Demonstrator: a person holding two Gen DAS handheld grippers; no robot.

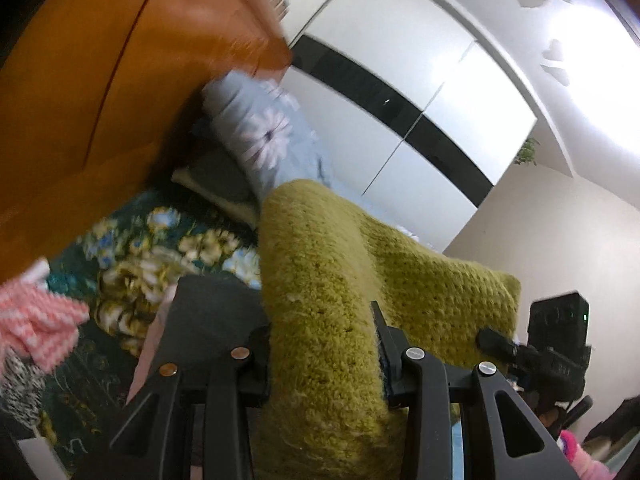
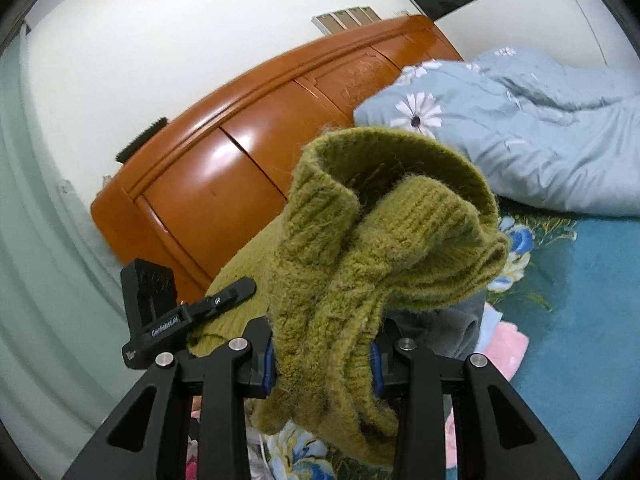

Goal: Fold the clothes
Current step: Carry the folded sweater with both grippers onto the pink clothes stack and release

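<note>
An olive-green knitted sweater [image 1: 320,280] is held up in the air over the bed by both grippers. My left gripper [image 1: 324,356] is shut on a thick fold of it, and the knit stretches away to the right. My right gripper [image 2: 324,356] is shut on the bunched ribbed collar or cuff end of the sweater [image 2: 384,224], which flops over the fingers. The other gripper's body [image 2: 160,312] shows at the left of the right wrist view, and at the right of the left wrist view [image 1: 556,344].
Below is a teal floral bedspread [image 1: 132,248] with a pink-and-white garment [image 1: 36,316], a dark grey garment [image 1: 212,304] and pink cloth [image 2: 504,344]. A light blue floral duvet [image 2: 540,136] lies by the orange wooden headboard [image 2: 240,152]. A white wardrobe [image 1: 420,92] stands behind.
</note>
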